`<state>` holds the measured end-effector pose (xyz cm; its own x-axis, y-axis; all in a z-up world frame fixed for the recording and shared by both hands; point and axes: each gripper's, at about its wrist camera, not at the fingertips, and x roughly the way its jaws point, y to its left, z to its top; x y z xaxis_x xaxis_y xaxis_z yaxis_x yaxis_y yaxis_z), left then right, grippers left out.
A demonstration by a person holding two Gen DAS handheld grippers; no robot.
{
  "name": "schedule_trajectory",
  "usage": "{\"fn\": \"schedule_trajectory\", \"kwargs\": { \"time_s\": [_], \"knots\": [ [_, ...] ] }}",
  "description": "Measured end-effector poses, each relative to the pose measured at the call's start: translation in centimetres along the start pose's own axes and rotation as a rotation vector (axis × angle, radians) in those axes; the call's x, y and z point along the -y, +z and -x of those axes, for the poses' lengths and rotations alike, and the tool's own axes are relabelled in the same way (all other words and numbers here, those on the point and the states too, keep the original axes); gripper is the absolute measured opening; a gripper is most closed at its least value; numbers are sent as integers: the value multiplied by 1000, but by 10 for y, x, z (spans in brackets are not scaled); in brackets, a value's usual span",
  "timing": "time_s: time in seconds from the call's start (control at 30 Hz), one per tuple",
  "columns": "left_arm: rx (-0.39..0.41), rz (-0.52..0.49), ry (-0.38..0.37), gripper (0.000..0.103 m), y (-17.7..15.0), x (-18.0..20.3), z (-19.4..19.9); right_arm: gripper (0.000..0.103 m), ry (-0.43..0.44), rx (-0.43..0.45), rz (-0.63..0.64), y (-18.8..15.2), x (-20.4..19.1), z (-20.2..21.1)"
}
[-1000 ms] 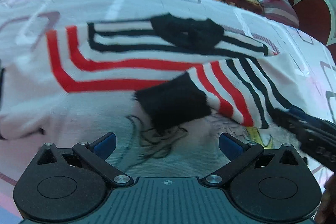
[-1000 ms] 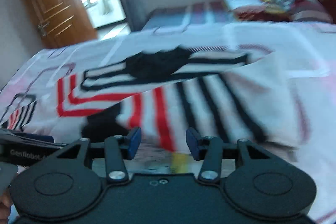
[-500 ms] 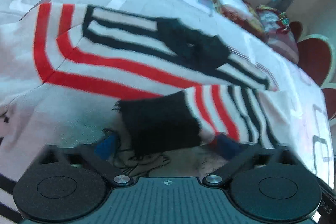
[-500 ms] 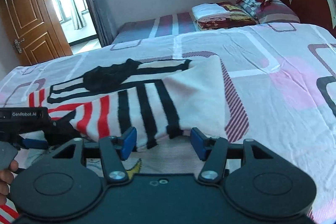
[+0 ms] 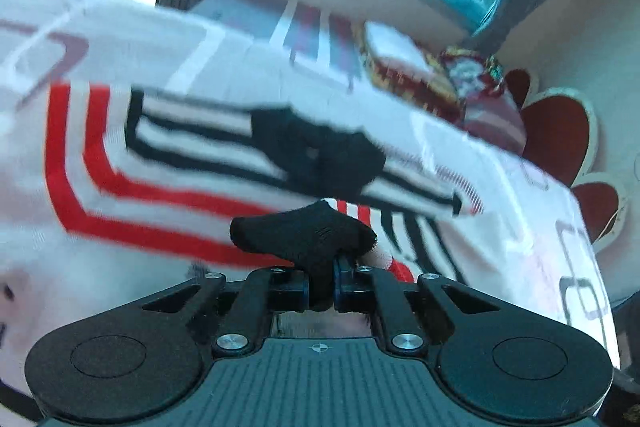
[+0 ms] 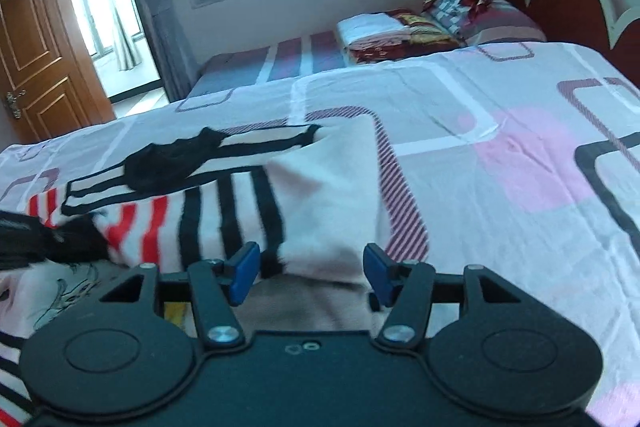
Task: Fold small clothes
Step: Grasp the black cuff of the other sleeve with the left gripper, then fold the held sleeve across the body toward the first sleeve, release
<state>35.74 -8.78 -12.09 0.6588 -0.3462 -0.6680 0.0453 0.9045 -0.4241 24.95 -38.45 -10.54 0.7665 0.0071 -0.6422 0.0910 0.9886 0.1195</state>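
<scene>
Lying spread on the bed (image 6: 500, 155), a soft, light striped sweater (image 6: 208, 211), long axis running left to right across the bedsheet, neckline away from the cameras. Floppy knit, probably best pinched at cuffs or hems: left hand-held gripper (image 5: 321, 285) clenched on the black cuff (image 5: 304, 233), right hand-held gripper (image 6: 310, 273) spread wide, holding nothing

Sweater (image 5: 168, 163): soft knit cloth, matt, with a fuzzy black ribbed cuff (image 5: 304, 231). Bedsheet (image 6: 500, 155): thin woven cloth, smooth, lightly creased. Left gripper (image 5: 320, 287) and right gripper (image 6: 310, 275): matt black plastic with bright metal screws, right pads (image 6: 244, 271) blue, rubbery-looking; door (image 6: 36, 67) glossy varnished wood.
</scene>
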Motion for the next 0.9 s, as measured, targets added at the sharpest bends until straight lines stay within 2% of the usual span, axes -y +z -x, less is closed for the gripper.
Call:
{"fn": "schedule_trajectory", "kwargs": {
  "time_s": [0.1, 0.17, 0.33, 0.4, 0.43, 0.5, 0.6, 0.67, 0.77, 0.9],
  "knots": [
    [68, -11, 24, 10, 13, -9, 15, 56, -1, -7, -16, 3, 3, -5],
    [72, 4, 49, 10, 20, -22, 16, 56, -1, -3, -19, 4, 3, -7],
    [-32, -38, 105, 10, 3, -39, -13, 56, -14, -29, -23, 2, -1, -20],
    [-48, -32, 130, 10, -7, -43, -20, 56, -22, -58, -33, 0, -1, -30],
    [-56, -22, 138, 11, -10, -47, -21, 51, -20, -68, -40, -1, -1, -34],
    [-64, -5, 141, 11, -13, -52, -19, 31, -48, -111, -37, -3, 3, -44],
    [-57, -11, 174, 11, -15, -52, -9, 25, -33, -129, -64, -5, 16, -46],
    [-47, 10, 193, 11, -14, -51, 4, 25, -32, -137, -68, -4, 20, -46],
    [1, -49, 197, 11, -14, -41, 23, 31, -17, -113, -76, 2, 20, -40],
    [6, -76, 150, 11, -5, -23, 24, 34, -3, -76, -83, 19, 24, -38]
  ]
}}
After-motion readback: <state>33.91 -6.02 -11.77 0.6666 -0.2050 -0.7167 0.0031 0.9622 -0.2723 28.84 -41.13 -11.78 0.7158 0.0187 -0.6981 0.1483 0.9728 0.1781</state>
